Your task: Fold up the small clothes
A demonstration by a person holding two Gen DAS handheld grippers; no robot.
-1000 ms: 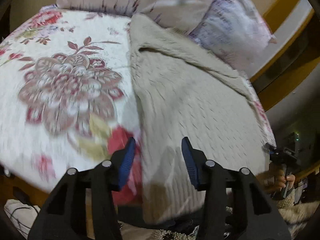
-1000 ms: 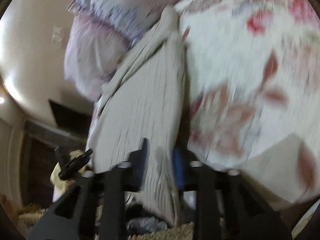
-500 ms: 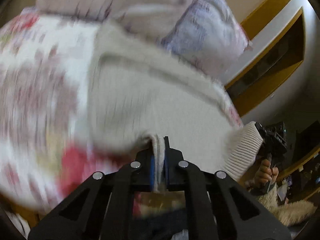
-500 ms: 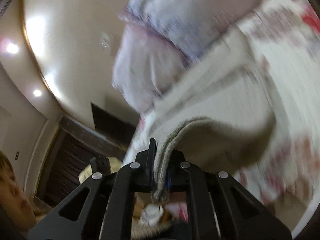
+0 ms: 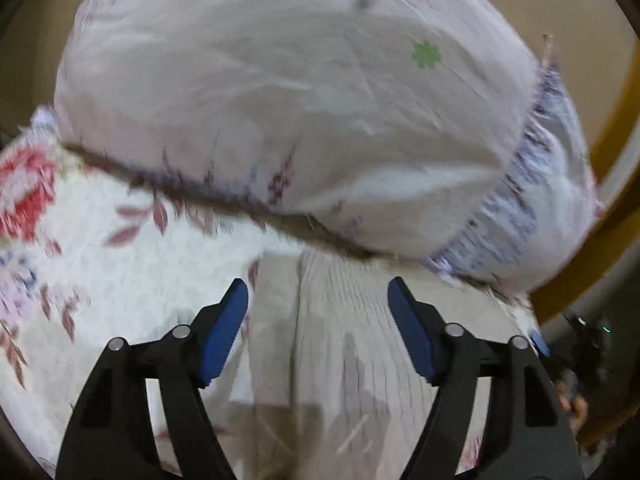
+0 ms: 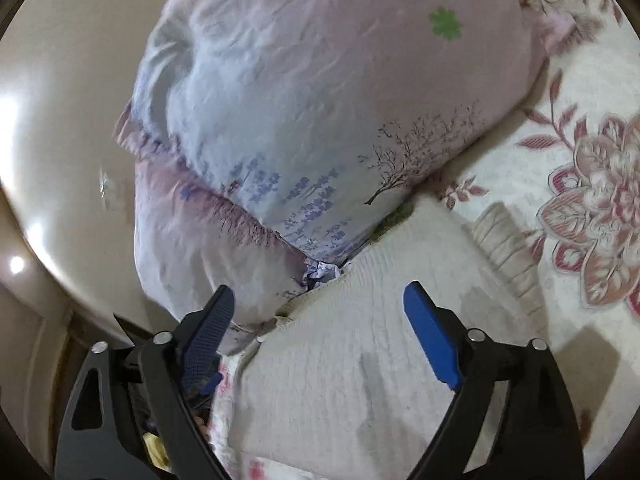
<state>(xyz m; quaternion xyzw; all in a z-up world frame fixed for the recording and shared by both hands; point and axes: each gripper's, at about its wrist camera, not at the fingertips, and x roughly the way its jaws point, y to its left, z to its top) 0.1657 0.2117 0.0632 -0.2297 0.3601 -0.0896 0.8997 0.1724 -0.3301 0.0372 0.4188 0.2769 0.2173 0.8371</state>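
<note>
A beige knitted garment (image 5: 340,344) lies folded on the floral bedspread (image 5: 100,264), its far edge against the pillows. My left gripper (image 5: 318,328) is open just above it, empty, blue pads spread wide. In the right wrist view the same garment (image 6: 344,360) lies flat, with a ribbed cuff (image 6: 504,248) at its right edge. My right gripper (image 6: 320,336) is open over the garment's far end, empty.
Two pale lilac pillows (image 5: 280,92) are stacked at the head of the bed; they also show in the right wrist view (image 6: 304,104). The flowered bedspread (image 6: 580,184) stretches to the right. A wooden frame (image 5: 612,216) is at the right edge.
Both grippers were shut on the garment's near edge half a second ago. They carried it toward the pillows, then opened and let it go, so it now lies folded.
</note>
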